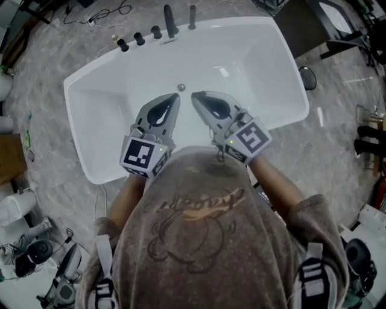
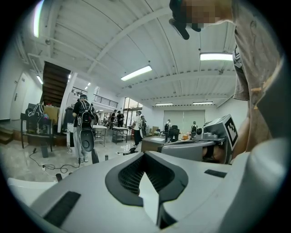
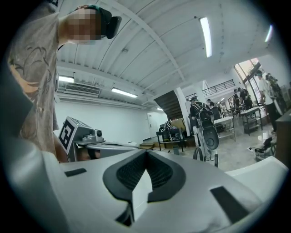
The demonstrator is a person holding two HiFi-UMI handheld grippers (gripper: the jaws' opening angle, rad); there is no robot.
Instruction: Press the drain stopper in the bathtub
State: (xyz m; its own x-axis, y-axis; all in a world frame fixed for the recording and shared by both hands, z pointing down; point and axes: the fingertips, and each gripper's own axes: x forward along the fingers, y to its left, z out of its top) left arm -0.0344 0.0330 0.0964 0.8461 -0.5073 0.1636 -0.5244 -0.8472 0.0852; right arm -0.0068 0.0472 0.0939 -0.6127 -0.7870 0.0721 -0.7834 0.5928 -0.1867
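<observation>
In the head view a white bathtub (image 1: 90, 84) lies below me, with a small round metal drain stopper (image 1: 181, 87) on its floor near the far wall. Both grippers hang over the tub, side by side, tips pointing toward the stopper. My left gripper (image 1: 175, 96) sits just left of and nearer than the stopper, my right gripper (image 1: 194, 95) just right of it. Neither touches it. On each, the jaws meet at the tips with nothing between them, as also shows in the left gripper view (image 2: 145, 154) and the right gripper view (image 3: 146, 152).
Black faucet knobs (image 1: 139, 38) and a dark spout (image 1: 170, 21) stand on the tub's far rim. Cables (image 1: 102, 15) trail on the marble floor behind. A cardboard box (image 1: 11, 158) and gear lie at left. People and tables (image 2: 113, 129) stand far across the hall.
</observation>
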